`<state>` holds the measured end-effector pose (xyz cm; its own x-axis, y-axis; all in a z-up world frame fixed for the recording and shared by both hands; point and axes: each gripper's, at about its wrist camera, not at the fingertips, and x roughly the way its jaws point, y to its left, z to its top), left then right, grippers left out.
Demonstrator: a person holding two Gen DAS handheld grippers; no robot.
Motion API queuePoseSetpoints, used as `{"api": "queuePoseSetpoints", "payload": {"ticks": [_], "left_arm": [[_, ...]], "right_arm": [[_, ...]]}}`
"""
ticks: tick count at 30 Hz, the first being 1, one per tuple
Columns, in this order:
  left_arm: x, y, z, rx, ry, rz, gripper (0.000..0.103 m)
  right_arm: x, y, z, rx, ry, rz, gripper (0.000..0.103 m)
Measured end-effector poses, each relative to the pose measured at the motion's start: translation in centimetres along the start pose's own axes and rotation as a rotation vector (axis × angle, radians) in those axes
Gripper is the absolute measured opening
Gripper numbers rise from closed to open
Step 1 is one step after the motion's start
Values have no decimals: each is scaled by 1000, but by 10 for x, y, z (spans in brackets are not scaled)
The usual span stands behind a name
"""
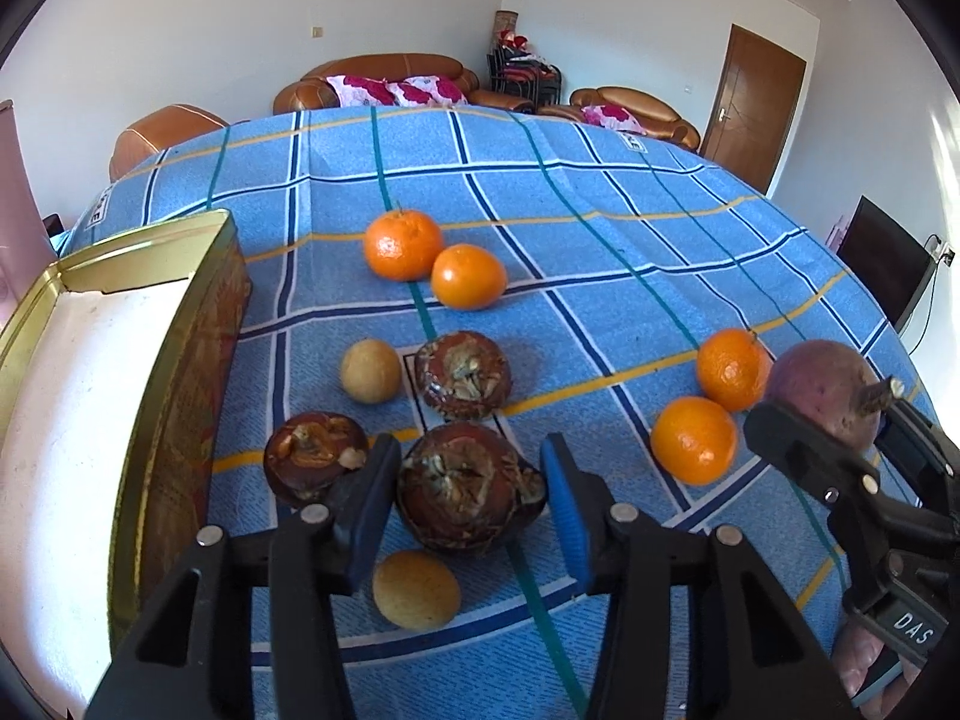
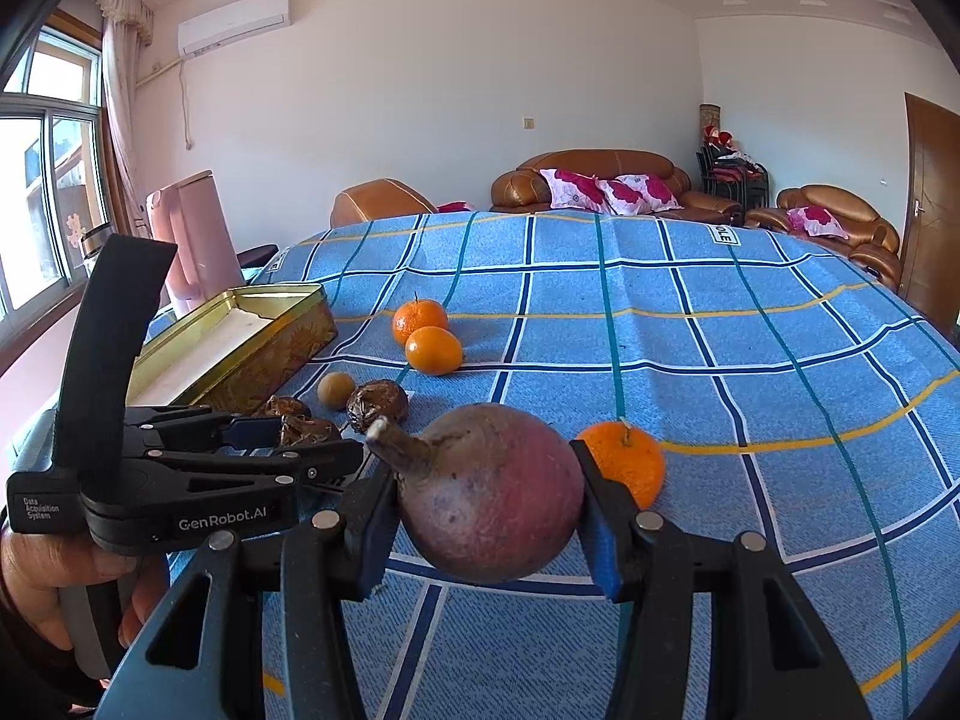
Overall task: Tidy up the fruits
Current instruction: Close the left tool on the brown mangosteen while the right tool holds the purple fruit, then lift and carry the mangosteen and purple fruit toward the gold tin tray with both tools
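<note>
My left gripper [image 1: 471,447] is shut on a dark brown, rough-topped fruit [image 1: 471,489] that rests on the blue checked cloth [image 1: 600,228], with a pad against each side. Two more such fruits [image 1: 463,375] [image 1: 315,456] lie just beyond and to the left. Two small tan fruits [image 1: 370,371] [image 1: 416,588] and several oranges [image 1: 402,243] [image 1: 693,441] are scattered around. My right gripper [image 2: 483,468] is shut on a reddish-purple fruit with a stub stem [image 2: 489,492], to the right of the left gripper [image 2: 306,438].
An open gold tin box [image 1: 180,312] with a white inside stands at the left edge of the cloth, also seen from the right wrist [image 2: 240,360]. A person's hand [image 2: 54,564] holds the left gripper. Brown sofas [image 2: 600,180] stand beyond the table.
</note>
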<state>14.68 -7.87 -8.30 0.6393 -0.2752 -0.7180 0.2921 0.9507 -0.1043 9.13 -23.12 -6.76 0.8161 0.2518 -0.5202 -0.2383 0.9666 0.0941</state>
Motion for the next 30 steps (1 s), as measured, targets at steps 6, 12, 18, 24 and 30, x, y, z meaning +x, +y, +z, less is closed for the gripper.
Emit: {"api": "queuePoseSetpoints", "payload": {"ticks": [6, 12, 18, 24, 30], "left_arm": [[-15, -2, 0, 13, -78, 15, 50], [-26, -8, -1, 50, -139, 16, 50], [-39, -10, -3, 61, -208, 18, 50], [-50, -12, -6, 67, -275, 30, 50], [-58, -12, -9, 66, -320, 41, 50]], "right_arm": [[-4, 3, 0, -15, -23, 3, 54], [-9, 6, -1, -29, -52, 8, 54], [-14, 7, -2, -37, -77, 12, 54], [-18, 9, -3, -49, -104, 10, 54], [-22, 11, -4, -67, -131, 10, 54]]}}
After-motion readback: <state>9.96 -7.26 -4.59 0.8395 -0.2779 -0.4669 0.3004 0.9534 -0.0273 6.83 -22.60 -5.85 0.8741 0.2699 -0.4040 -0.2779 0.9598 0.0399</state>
